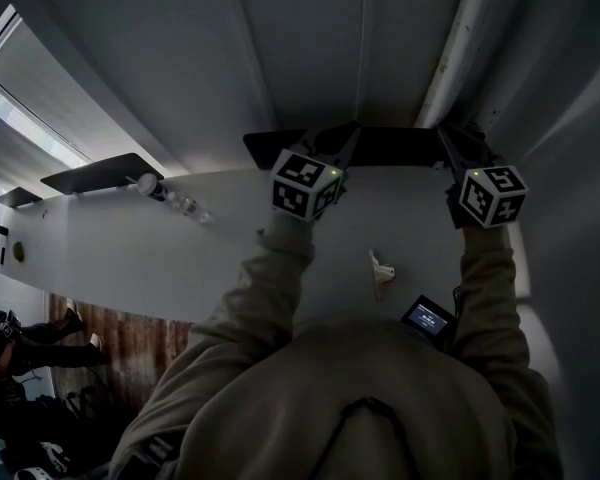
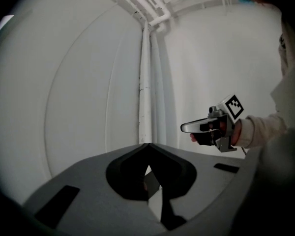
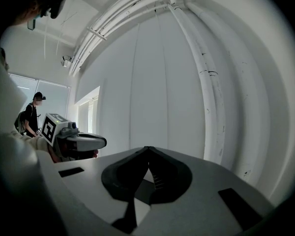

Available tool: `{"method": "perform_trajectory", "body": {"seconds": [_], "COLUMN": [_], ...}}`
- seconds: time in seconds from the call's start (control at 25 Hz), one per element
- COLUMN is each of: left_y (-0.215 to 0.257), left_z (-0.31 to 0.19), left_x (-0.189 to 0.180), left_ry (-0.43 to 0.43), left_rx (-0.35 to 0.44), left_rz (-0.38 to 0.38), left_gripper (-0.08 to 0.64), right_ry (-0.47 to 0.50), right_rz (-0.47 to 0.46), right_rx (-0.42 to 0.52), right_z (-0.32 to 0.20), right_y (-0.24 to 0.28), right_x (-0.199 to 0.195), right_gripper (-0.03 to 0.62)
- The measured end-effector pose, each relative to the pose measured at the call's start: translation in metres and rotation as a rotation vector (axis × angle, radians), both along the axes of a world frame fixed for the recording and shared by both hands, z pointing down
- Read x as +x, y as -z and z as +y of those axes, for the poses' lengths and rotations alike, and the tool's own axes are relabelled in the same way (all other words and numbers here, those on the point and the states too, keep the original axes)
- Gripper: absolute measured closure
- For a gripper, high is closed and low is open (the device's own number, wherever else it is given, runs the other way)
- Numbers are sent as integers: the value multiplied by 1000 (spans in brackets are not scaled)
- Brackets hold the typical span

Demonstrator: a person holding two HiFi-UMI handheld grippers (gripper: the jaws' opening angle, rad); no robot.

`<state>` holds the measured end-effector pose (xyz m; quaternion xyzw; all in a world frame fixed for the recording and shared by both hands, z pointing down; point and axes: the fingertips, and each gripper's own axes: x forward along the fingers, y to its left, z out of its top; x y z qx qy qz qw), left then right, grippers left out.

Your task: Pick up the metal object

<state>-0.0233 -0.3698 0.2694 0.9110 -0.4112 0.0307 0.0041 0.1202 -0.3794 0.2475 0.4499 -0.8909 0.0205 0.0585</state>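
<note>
Nearest, at bottom of head view: pale hood [image 1: 365, 408], w/ left sleeve [image 1: 255, 298] and right sleeve [image 1: 488, 303] reaching up and away. Just left of right sleeve, small device w/ lit screen [image 1: 428, 318]. Between the sleeves, on white counter [image 1: 130, 253], a small pale item [image 1: 380, 271]. Too small and dim to tell if metal, and no other candidate for the metal object to be made out. Well apart from both claws, untouched.

Further out, marker cubes: left one [image 1: 305, 183], right one [image 1: 492, 195], each w/ a green light on its top edge.

Left claw [image 2: 147, 145]: jaws pressed together at the tips, nothing between, aimed at a wall corner. Right claw [image 3: 147, 149]: same, tips shut tight, nothing pinched. Both held up side by side, approx. level, apart from each other. Each visible in the other's view, gripped by a hand.

Beyond the claws: white wall [image 2: 88, 82] w/ upright pipe [image 2: 145, 82] running up the corner; in right gripper view several pipes [image 3: 206, 82] curving overhead.

Farther left on counter, clear bottle [image 1: 170, 198] lying on its side, near a dark tray [image 1: 100, 173].

Farthest: a person in a cap [image 3: 33, 114] standing by a bright window [image 3: 91, 117].
</note>
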Motion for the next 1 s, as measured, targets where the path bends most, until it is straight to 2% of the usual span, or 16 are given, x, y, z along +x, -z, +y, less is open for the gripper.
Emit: {"method": "perform_trajectory", "body": {"seconds": [0.12, 0.4, 0.6, 0.8, 1.0], "left_y": [-3, -31, -54, -67, -85], "left_z": [2, 9, 11, 16, 20], "left_x": [10, 21, 19, 22, 28], "left_ry": [-29, -64, -57, -73, -78], "left_rx": [3, -50, -106, -117, -156], "left_rz": [2, 1, 13, 1, 25], "left_gripper": [558, 558, 558, 558, 558], "right_ry": [-2, -8, -13, -24, -21], "right_rz": [-2, 12, 21, 48, 48], "right_rx": [-13, -69, -115, -149, -185], "right_z": [2, 7, 13, 20, 25], "right_y": [-4, -30, -52, -66, -86], "right_x": [1, 8, 6, 5, 6], "right_gripper": [572, 572, 572, 572, 572]}}
